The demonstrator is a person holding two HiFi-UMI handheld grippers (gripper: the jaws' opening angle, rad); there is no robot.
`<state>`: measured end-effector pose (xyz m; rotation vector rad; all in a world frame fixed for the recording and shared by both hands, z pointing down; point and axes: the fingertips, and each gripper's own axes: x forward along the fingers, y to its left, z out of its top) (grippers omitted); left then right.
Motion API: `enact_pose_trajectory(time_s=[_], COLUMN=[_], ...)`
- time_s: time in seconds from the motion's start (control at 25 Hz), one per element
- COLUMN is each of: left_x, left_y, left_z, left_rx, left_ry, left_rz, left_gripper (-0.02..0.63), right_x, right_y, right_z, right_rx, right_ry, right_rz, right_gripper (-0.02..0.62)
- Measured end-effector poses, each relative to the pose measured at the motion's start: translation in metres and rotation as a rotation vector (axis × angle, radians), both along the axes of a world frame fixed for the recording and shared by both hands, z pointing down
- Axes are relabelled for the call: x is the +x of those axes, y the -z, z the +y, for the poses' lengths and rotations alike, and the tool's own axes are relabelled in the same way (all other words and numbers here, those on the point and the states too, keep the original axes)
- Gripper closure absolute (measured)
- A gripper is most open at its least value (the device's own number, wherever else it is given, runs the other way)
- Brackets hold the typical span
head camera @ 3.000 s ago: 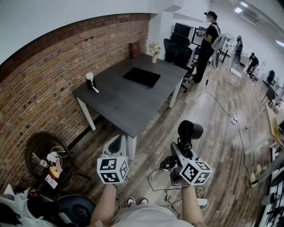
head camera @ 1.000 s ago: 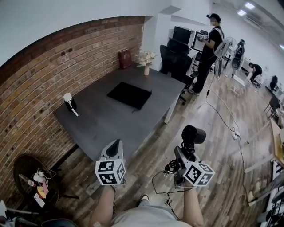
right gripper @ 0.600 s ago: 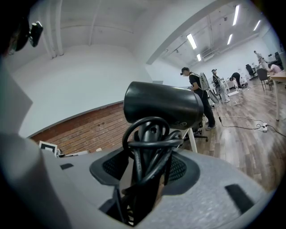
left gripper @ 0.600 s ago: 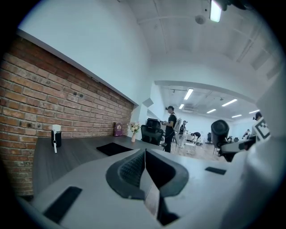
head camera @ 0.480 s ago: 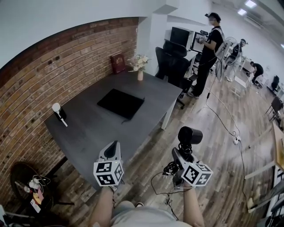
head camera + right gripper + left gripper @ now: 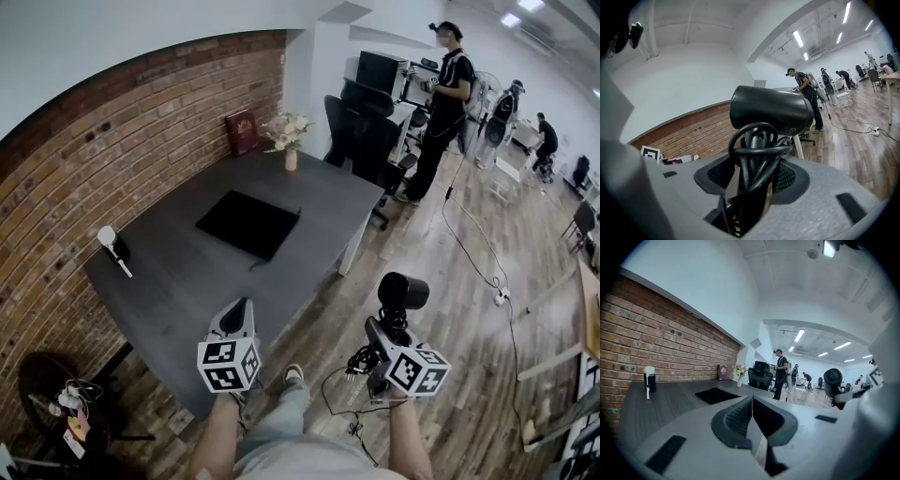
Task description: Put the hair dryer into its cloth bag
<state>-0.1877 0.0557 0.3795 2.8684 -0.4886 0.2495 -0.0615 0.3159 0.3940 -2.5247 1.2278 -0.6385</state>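
A black hair dryer (image 6: 402,292) (image 6: 771,111) stands upright in my right gripper (image 6: 387,330), which is shut on its handle and the coiled cord (image 6: 757,161). It hangs over the wood floor to the right of the table. The flat black cloth bag (image 6: 247,224) (image 6: 715,394) lies in the middle of the dark grey table (image 6: 178,281). My left gripper (image 6: 238,314) (image 6: 752,401) is shut with nothing in it, hovering over the table's near corner and pointing toward the bag.
A small white-topped black device (image 6: 112,246) stands at the table's left edge near the brick wall. A vase of flowers (image 6: 289,141) and a maroon book (image 6: 241,131) sit at the far end. Black office chairs (image 6: 361,131) and standing people (image 6: 441,94) are beyond; cables run across the floor.
Both grippers and the view have advanced toward the table; the table and bag now lie closer and further left. The right gripper keeps hold of the hair dryer.
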Motion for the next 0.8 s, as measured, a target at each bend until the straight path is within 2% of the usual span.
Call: enact_pose_trajectory(time_s=[0.32, 0.8], left_x=[0.062, 0.184], left_y=[-0.006, -0.016], left_z=[-0.039, -0.119], left_rx=[-0.017, -0.075], left_ry=[0.021, 0.066], left_rz=[0.015, 0.006], left_gripper=[0.597, 0.597], right_x=[0.064, 0.194], right_y=[-0.002, 0.006], right_z=[-0.042, -0.126], right_rx=[-0.014, -0.057], right_ry=[0.024, 0.076], right_rz=[0.021, 0.021], right_gripper=[0.374, 0.374])
